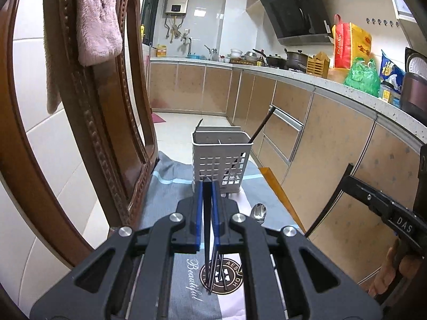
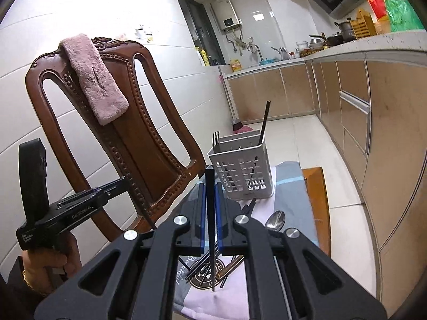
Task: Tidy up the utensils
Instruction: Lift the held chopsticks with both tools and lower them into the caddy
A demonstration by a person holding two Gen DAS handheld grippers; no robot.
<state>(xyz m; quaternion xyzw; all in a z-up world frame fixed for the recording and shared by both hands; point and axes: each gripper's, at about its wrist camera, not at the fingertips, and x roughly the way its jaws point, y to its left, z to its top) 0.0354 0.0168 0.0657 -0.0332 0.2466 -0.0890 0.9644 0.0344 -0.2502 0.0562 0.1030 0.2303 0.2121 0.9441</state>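
Note:
My left gripper [image 1: 207, 184] is shut on a black chopstick [image 1: 207, 213] that runs back between the blue pads, its tip hanging over the cloth. My right gripper [image 2: 210, 186] is likewise shut on a black chopstick [image 2: 210, 213]. Both hover just short of the white slotted utensil caddy [image 1: 221, 157] [image 2: 240, 170] on the chair seat. The caddy holds a fork [image 2: 215, 140] on its left and one leaning chopstick [image 2: 264, 122] on its right. A spoon [image 2: 276, 220] and several loose chopsticks [image 2: 202, 269] lie on the cloth below the grippers.
A carved wooden chair back [image 2: 128, 122] with a pink towel [image 2: 93, 77] rises close on the left. Kitchen cabinets [image 1: 333, 146] and a crowded counter [image 1: 307, 74] run along the right. The patterned cloth [image 1: 170, 173] covers the seat; tiled floor lies beyond.

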